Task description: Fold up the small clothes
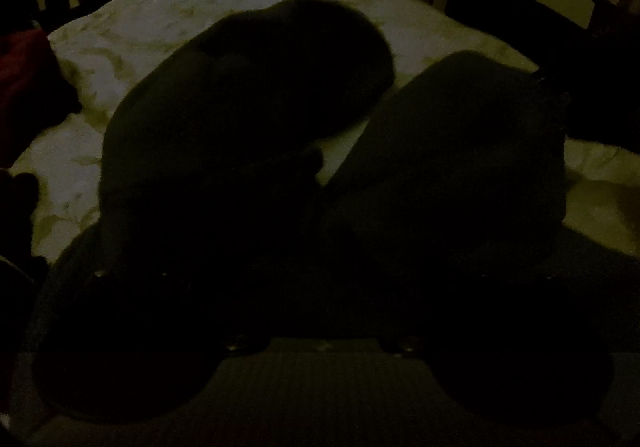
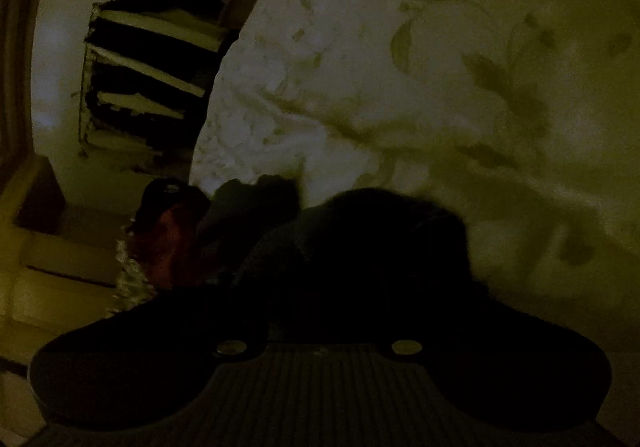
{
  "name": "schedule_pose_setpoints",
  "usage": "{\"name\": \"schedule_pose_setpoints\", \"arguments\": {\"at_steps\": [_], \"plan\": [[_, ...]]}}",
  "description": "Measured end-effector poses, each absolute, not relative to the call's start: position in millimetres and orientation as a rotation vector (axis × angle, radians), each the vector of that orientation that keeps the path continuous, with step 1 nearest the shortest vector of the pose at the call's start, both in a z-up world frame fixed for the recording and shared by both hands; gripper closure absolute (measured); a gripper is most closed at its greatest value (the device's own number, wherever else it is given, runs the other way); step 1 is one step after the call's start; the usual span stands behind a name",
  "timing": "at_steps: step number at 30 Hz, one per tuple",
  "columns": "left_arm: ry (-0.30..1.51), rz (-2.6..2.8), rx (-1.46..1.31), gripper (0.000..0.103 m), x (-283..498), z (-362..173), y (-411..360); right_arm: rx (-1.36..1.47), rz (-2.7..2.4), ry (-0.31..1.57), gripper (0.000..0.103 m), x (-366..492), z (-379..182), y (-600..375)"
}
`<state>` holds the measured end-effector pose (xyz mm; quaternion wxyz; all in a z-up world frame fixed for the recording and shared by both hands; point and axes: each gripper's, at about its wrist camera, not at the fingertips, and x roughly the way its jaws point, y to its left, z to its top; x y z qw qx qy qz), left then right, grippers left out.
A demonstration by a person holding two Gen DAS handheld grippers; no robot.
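Very dark footage, low confidence. Left wrist view, going left to right: dull red crumpled cloth (image 1: 24,79) at 9 o'clock, off the work area. Pale quilted bedspread with a faded leaf print (image 1: 160,19) fills 10 to 2 o'clock; it's soft and puckered, so it's a poor surface to crease against. The small dark garment with a fuzzy matte edge (image 1: 256,87) lies on it as two rounded lobes, one at 11 o'clock and one at 2, with a sliver of bedspread between them at centre. The left gripper (image 1: 324,183) merges with that dark mass, so I can't tell if it's clamped or released. Right wrist view: pale open shelving unit (image 2: 148,59) at 10 o'clock and a reddish bundle (image 2: 168,239) at 8. The same dark garment humps at centre, right over the right gripper (image 2: 320,287). The fingers are lost in black, so its grip state can't be read either. My read of the step is laying the garment down for a fold. Advice: lower both ends together, keep the cloth taut between the tools, and land it flat at mid-bedspread away from the red cloth. Smooth out the lobes before releasing. The fabric looks thick and limp, so it should hold a fold but bunch easily.
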<state>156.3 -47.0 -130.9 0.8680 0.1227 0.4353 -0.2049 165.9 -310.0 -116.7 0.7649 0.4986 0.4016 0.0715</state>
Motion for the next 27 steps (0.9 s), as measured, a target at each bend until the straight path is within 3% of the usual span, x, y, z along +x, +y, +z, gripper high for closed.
{"name": "schedule_pose_setpoints", "arguments": {"at_steps": [14, 15, 16, 19, 20, 23, 27], "plan": [[0.946, -0.373, 0.226, 0.0, 164, -140, -46, 0.599, 0.017, 0.371, 0.09, 38, 23, -372], [0.947, -0.362, 0.237, 0.0, 163, -141, -47, 0.539, 0.007, 0.323, 0.09, 25, 35, -371], [0.948, -0.349, 0.256, 0.0, 163, -142, -50, 0.502, -0.014, 0.261, 0.103, 12, 45, -373], [0.954, -0.346, 0.257, 0.0, 166, -149, -49, 0.471, -0.124, 0.138, 0.103, -19, 62, -392], [0.955, -0.348, 0.244, 0.0, 168, -150, -49, 0.445, -0.132, 0.148, 0.099, -21, 64, -395], [0.95, -0.345, 0.227, 0.0, 168, -146, -50, 0.525, -0.034, 0.343, 0.071, -6, 45, -406], [0.938, -0.357, 0.203, 0.0, 164, -136, -51, 0.603, 0.034, 0.517, 0.045, 15, 1, -399]]}}
